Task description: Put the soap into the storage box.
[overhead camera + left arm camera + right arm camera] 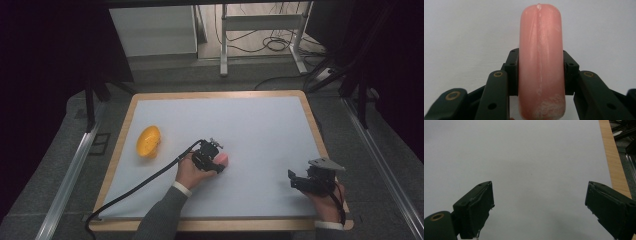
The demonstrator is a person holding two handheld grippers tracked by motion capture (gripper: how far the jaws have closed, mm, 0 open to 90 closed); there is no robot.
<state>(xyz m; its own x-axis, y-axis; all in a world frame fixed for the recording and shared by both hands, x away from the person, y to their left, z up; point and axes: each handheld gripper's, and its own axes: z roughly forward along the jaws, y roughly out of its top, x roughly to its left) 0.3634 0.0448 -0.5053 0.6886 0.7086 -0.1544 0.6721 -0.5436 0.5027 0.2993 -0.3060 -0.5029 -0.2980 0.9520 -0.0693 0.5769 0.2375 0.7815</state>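
On the table, the bowl lies at nine o'clock, near the left edge. The sausage is close to the centre, toward six o'clock, between the jaws of the left gripper. The right gripper is at four o'clock, near the right edge, well apart from the sausage.
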